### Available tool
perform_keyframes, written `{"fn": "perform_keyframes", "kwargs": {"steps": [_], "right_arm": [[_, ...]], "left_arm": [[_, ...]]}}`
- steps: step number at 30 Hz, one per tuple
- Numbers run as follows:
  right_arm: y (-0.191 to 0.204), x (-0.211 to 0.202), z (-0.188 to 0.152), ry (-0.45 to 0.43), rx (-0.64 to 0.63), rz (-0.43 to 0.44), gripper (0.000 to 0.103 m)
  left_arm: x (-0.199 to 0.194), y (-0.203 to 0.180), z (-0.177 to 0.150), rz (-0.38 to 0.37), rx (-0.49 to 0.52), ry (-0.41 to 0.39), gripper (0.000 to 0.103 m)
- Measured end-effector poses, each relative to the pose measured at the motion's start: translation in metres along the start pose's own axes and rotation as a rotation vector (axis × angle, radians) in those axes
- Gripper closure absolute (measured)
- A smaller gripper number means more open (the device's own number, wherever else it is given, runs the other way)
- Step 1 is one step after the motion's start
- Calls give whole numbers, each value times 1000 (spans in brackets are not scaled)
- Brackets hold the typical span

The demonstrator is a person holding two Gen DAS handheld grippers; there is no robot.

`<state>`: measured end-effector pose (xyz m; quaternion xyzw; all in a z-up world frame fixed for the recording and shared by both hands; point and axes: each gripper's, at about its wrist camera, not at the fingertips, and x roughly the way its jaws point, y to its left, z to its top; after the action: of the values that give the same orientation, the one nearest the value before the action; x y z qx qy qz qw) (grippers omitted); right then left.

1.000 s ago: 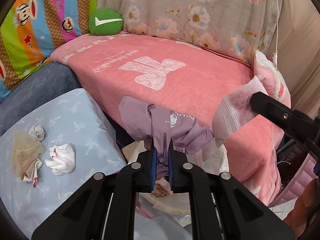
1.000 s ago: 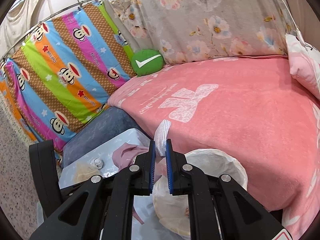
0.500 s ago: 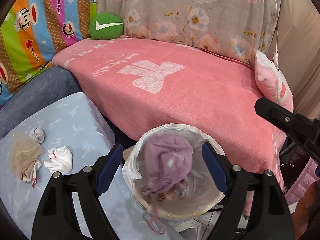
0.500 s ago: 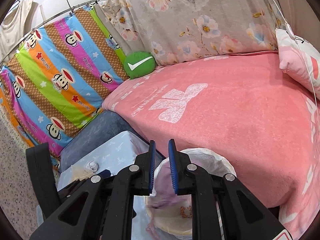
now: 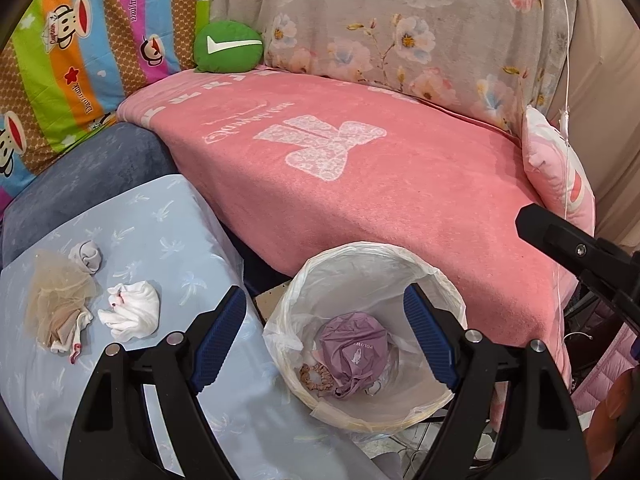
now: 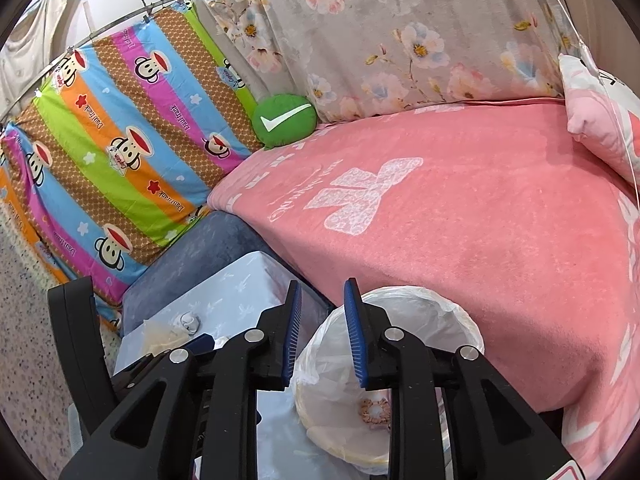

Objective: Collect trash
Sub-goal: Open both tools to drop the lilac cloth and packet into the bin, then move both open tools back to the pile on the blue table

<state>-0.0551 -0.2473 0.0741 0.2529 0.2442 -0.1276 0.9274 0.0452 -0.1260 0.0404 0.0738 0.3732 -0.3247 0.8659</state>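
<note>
- Left tool (image 5: 326,338) spread wide, empty, above the lined bin (image 5: 440,276).
- Right tool (image 6: 322,328) parted, holding nothing.
- Purple crumpled bag (image 5: 354,350) lies inside the bin.
- White tissue (image 5: 132,314), beige mesh wad (image 5: 58,300) on the blue surface (image 5: 160,216).
- Pink bed (image 5: 360,176) behind.

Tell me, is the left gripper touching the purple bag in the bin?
Apart. In the left wrist view the left gripper is wide open above the bin, and the purple bag lies at the bottom, clear of both fingers.
</note>
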Motion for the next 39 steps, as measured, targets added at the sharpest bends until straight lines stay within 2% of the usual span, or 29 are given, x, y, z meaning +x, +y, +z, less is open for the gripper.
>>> {"fn": "perform_keyframes", "kwargs": {"steps": [8,12,29,34,39], "right_arm": [[19,8,-7,23,-29,22,79],[31,13,-10,31,-46,33,72],[85,40,-29,95,-122,74,69],[103,50,-36,113,-148,84,65],[121,64,-45,142,-175,90,63]], "left_arm": [[-7,21,-3,18,-41,-5,26],[-10,34,-5,31,-70,-6,26],[-24,93,-16,76,-180,-26,26],[-25,112,-20,89,-212,-24,25],[-28,135,-25,112,-262,-26,19]]}}
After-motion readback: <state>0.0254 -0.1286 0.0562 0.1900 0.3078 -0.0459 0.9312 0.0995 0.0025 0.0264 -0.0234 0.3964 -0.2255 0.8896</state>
